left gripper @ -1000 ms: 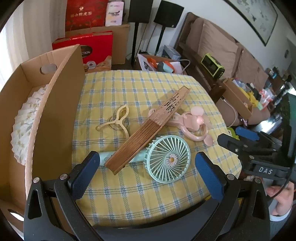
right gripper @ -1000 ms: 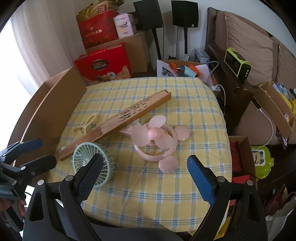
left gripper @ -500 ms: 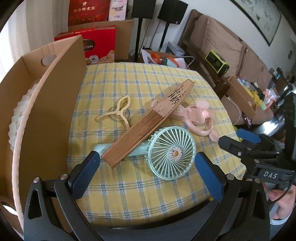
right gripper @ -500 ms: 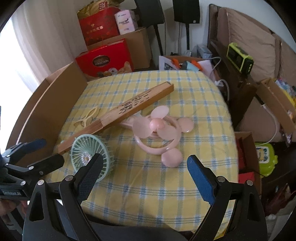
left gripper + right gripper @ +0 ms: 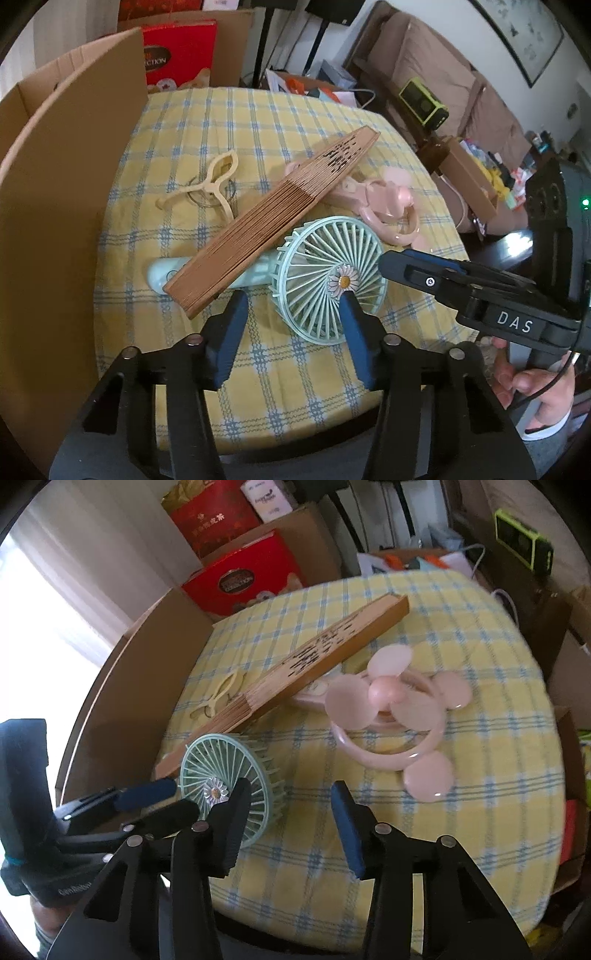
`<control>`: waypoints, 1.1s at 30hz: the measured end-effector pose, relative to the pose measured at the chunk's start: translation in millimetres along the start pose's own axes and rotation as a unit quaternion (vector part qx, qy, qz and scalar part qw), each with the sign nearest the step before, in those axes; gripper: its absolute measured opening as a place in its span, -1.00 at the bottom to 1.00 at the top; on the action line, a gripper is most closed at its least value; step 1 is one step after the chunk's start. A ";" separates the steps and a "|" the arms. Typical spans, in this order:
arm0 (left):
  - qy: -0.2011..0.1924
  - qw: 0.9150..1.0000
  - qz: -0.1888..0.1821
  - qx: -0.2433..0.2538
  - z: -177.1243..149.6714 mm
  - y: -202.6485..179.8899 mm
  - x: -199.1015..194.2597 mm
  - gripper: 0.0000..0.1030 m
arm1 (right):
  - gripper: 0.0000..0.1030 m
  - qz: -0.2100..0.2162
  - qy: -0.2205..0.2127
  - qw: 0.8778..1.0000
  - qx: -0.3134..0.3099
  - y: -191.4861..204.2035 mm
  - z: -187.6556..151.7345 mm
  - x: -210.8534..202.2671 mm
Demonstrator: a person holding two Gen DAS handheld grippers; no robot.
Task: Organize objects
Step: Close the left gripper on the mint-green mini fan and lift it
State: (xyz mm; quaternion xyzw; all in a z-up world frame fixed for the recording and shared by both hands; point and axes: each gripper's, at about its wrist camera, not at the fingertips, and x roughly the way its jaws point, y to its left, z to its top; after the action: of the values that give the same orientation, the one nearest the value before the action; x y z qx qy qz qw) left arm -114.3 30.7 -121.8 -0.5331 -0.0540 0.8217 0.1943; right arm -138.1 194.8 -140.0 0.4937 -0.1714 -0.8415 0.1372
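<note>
A mint green handheld fan (image 5: 325,280) lies near the front edge of the yellow checked table (image 5: 258,122); it also shows in the right wrist view (image 5: 231,775). A folded wooden fan (image 5: 280,218) rests across its handle and across a pink handheld fan (image 5: 384,199). A cream clip (image 5: 210,181) lies to the left. My left gripper (image 5: 291,325) is partly closed, with nothing between its fingers, just before the green fan's head. My right gripper (image 5: 288,819) is partly closed and empty beside the green fan; it also shows in the left wrist view (image 5: 413,266).
An open cardboard box (image 5: 55,177) stands along the table's left side. Red gift boxes (image 5: 240,576), cartons and speaker stands lie behind the table. A sofa and a green radio (image 5: 424,105) are at the right.
Both grippers have moved forward and down toward the green fan, and both have narrowed from wide open. The objects on the table have not moved.
</note>
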 end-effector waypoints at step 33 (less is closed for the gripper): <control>0.004 0.999 -0.040 -0.005 0.9 9.5 -8.5 -0.05 | -0.40 0.045 0.037 0.998 0.025 -3.6 -12.6 -9.9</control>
State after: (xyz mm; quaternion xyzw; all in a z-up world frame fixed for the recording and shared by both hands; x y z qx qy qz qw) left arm -114.5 18.8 -116.9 -0.5344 -0.0787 0.8110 0.2247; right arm -122.5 200.1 -139.5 0.5191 -0.2096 -0.8112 0.1690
